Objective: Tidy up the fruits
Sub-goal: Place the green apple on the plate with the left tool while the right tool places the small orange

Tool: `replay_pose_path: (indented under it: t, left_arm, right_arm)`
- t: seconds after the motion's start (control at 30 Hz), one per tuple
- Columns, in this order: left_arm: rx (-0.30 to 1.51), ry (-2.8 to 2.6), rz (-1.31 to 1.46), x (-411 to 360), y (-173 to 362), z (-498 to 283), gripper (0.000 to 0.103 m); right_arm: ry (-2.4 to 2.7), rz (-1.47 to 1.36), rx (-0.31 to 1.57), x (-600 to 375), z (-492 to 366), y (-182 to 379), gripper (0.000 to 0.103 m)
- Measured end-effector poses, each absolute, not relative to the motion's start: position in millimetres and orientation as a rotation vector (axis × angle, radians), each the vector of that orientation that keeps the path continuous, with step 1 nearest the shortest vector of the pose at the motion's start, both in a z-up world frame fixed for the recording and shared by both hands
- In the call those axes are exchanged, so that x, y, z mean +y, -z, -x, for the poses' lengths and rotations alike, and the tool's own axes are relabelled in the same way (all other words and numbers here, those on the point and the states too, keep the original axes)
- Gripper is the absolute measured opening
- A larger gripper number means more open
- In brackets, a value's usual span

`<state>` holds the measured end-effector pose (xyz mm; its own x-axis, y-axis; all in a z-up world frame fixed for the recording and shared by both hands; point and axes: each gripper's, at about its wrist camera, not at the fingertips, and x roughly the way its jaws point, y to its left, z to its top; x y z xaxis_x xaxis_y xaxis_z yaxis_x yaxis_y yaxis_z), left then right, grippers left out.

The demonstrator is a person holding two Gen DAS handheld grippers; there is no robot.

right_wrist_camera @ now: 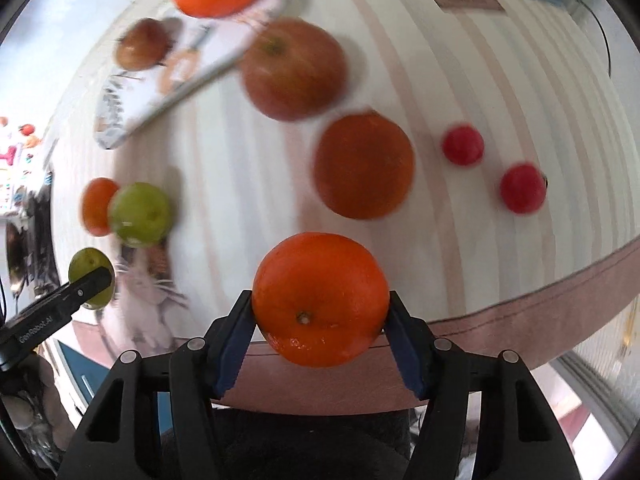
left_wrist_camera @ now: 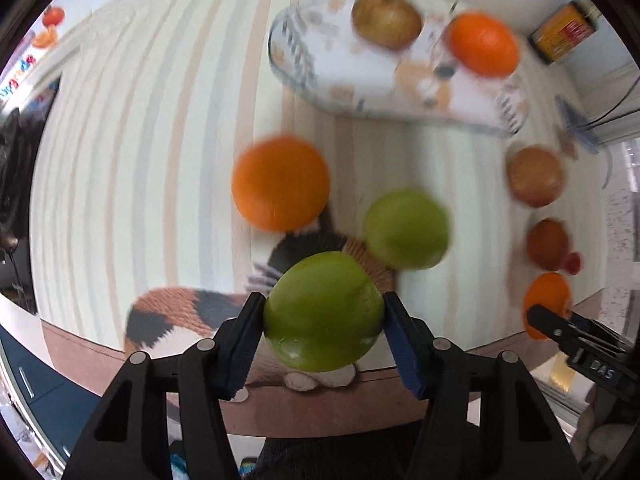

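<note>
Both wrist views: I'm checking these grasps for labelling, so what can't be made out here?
- Left wrist view: tray pattern and jar label, smeared by motion blur.
- Left wrist view: right gripper shows one finger only; the frame edge cuts off the rest.
- Right wrist view: green apple partly hidden behind the left gripper.
- Both views: undersides of the apple and orange, hidden by the fruit itself.

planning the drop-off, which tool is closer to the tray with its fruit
Left, likely. Its tool grips a green apple, and the tray lies nearly straight ahead. The right tool holds an orange; its tray sits far off-side.
</note>
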<state>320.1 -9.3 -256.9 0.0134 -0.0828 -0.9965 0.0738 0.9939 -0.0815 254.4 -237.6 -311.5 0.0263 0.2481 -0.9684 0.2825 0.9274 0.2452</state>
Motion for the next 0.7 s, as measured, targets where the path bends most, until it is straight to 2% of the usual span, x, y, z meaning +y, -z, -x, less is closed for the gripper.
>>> replay_pose_path:
  t: [0.13, 0.3, 0.5, 0.7]
  left_arm:
    - [1.468, 0.167, 0.042, -8.1, 207.1, -350.4, 0.057]
    - [1.414, 0.158, 0.067, -3.3, 187.4, -400.8, 0.057]
    - [1.475, 0.101, 0.048, 8.7, 221.7, -470.3, 0.057]
    - [1.62, 0.056, 0.061, 10.2, 277.9, -518.8, 0.057]
  right_arm:
    - [-0.027, -0.434, 1.48, -229.3, -274.8, 278.7, 0.065]
    - [-0.064, -0.421, 1.387, -223.3, -328.6, 244.9, 0.065]
    - [-0.053, -0.359, 1.396, -221.0, -401.7, 253.1, 0.065]
    - [-0.023, -0.314, 1.478, -217.1, -446.1, 292.1, 0.066]
